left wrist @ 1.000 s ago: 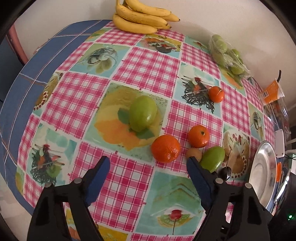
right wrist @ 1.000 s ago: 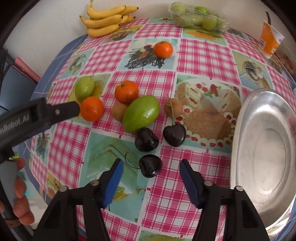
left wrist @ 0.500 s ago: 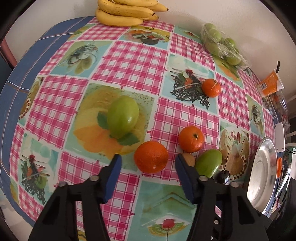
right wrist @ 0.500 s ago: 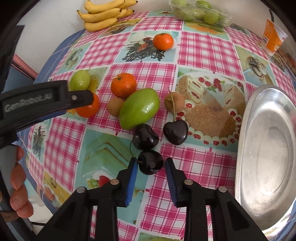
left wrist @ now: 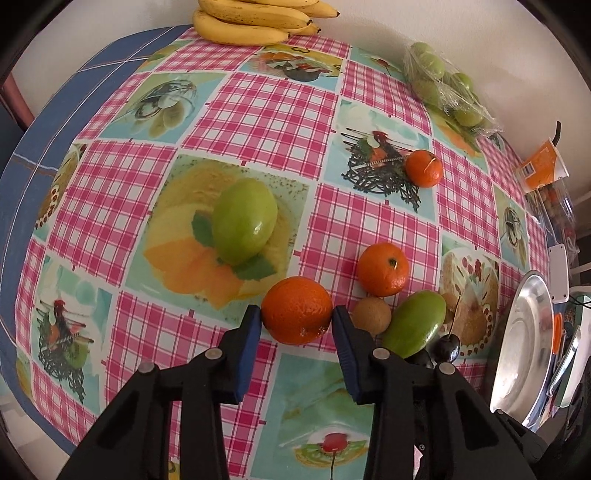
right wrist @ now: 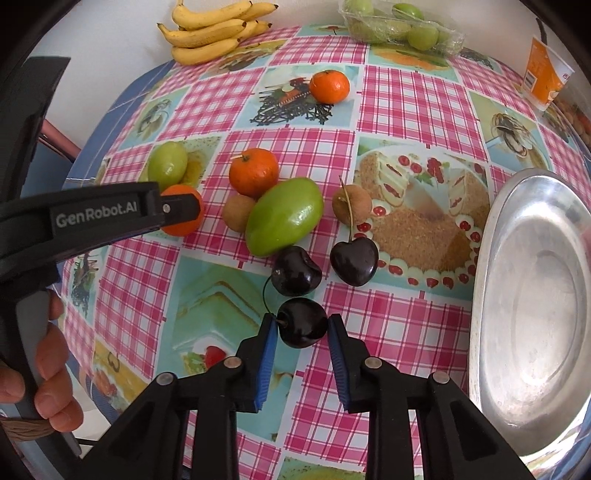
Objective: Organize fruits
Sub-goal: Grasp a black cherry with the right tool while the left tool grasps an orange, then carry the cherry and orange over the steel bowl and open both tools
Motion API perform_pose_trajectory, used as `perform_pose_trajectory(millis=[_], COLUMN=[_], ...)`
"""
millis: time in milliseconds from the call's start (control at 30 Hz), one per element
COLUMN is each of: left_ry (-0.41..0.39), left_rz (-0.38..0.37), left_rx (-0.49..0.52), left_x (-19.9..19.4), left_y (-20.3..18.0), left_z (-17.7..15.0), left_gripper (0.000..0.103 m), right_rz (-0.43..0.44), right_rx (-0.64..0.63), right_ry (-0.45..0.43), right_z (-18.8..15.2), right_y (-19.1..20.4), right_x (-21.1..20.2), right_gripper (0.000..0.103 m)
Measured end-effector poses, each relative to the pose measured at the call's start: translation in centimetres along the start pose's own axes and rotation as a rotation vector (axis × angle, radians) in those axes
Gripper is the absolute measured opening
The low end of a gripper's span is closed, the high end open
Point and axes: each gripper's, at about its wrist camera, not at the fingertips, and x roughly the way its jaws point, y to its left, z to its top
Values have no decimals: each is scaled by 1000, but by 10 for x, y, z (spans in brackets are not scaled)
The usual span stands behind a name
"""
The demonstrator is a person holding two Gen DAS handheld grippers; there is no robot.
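Note:
My left gripper (left wrist: 296, 320) is shut on a large orange (left wrist: 297, 310) that rests on the checked tablecloth; it also shows in the right wrist view (right wrist: 183, 216). My right gripper (right wrist: 300, 326) is shut on a dark cherry (right wrist: 302, 322) on the cloth. Two more cherries (right wrist: 295, 270) (right wrist: 354, 261) lie just beyond it. A green mango (right wrist: 283, 216), two tangerines (right wrist: 253, 172) (right wrist: 329, 86), two small brown fruits (right wrist: 239, 213) (right wrist: 351, 205) and a round green fruit (left wrist: 243, 220) lie around. A steel plate (right wrist: 532, 306) sits at the right.
A bunch of bananas (right wrist: 214, 31) and a bag of green fruits (right wrist: 402, 26) lie at the table's far edge by the wall. An orange carton (right wrist: 545, 72) stands at the far right. The person's hand (right wrist: 44, 373) holds the left gripper's handle.
Both grippers moved forward and closed: the left one around the large orange, the right one around the nearest cherry. The fruits stayed in place.

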Motion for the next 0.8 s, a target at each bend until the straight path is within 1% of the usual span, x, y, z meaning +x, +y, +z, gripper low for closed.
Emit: perform_pose_trajectory(millis=[167,300,467,600,800], left_ry=[5,-9,-28,-44,-62], left_rz=[-5,-7,-15,-12,-24], left_rx=[-25,-30,-33,-25,-15], left_x=[-6,-16,-31,-41,-50], left_y=[4,5,2,-6,-23], left_z=[-6,-12,-19,-22,-23], left_gripper=[41,41,41,41,41], right_rz=[11,24,10,17,-13], right_rx=[5,7,12,35,73], right_ry=[-16,-42,-79,-97,-133], right_z=[-4,-8,-11,-10,-6], right_y=[-1,-3,-7,-14,-30], right_x=[-11,-25,-41,-50,-64], right_gripper=[30,30,30,30,30])
